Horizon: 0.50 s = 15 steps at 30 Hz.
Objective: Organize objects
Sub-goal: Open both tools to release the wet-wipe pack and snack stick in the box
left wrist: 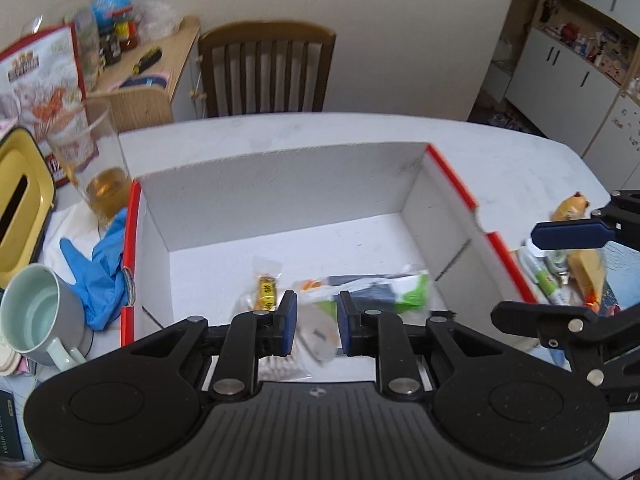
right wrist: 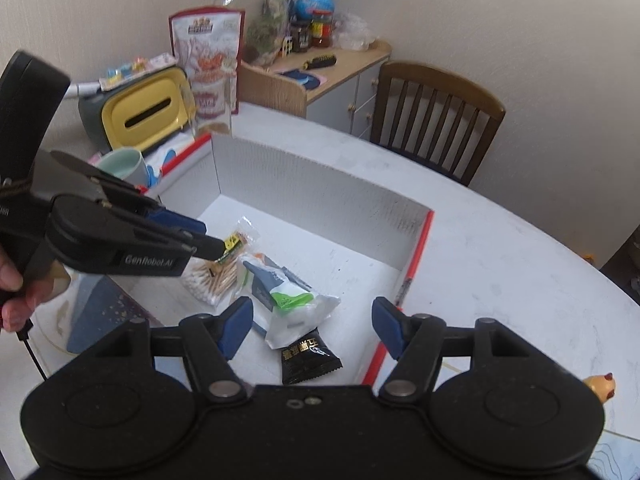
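Observation:
A white cardboard box point(left wrist: 280, 154) point(right wrist: 320, 188) with red edges lies open on the white table. Inside it are a small yellow snack packet point(left wrist: 266, 294) point(right wrist: 233, 241), a clear bag of cotton swabs point(right wrist: 208, 278), a white-and-green packet point(left wrist: 404, 290) point(right wrist: 294, 304) and a black sachet point(right wrist: 310, 360). My left gripper point(left wrist: 317, 320) point(right wrist: 218, 247) hovers over the swabs and snack packet. Its blue pads stand a narrow gap apart and clamp nothing. My right gripper point(right wrist: 313, 328) point(left wrist: 516, 274) hangs open above the white-and-green packet and the black sachet, holding nothing.
Left of the box stand a glass of amber drink point(left wrist: 102, 176), a pale mug point(left wrist: 36, 312), a blue glove point(left wrist: 100, 272) and a yellow tissue box point(right wrist: 144, 116). Right of it lie a tube point(left wrist: 544, 276) and a yellow toy point(right wrist: 600, 386). A wooden chair point(left wrist: 266, 68) stands behind the table.

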Motion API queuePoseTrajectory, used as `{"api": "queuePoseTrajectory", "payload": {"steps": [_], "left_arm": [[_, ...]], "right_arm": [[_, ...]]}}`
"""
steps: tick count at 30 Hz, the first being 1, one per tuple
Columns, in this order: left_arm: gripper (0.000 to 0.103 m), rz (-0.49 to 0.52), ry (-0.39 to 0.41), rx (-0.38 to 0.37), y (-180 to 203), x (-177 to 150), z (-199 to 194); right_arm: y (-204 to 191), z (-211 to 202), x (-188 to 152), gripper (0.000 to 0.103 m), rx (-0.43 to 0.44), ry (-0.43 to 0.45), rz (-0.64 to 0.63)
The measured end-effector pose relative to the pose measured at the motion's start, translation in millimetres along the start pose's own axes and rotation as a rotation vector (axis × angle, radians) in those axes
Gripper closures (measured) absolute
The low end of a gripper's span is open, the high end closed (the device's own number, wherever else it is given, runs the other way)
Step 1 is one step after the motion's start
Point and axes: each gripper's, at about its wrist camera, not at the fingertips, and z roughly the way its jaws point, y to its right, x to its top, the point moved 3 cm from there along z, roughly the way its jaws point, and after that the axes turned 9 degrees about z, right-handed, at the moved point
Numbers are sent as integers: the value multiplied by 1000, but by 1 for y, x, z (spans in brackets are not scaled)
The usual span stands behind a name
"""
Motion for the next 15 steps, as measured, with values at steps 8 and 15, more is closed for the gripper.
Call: {"api": "queuePoseTrajectory", "payload": {"steps": [8, 15], "left_arm": [[41, 30, 85, -9, 31, -8, -29], [41, 30, 118, -40, 59, -15, -47]], "right_arm": [[15, -37, -20, 34, 17, 43, 48], [37, -72, -51, 30, 4, 82, 97]]}}
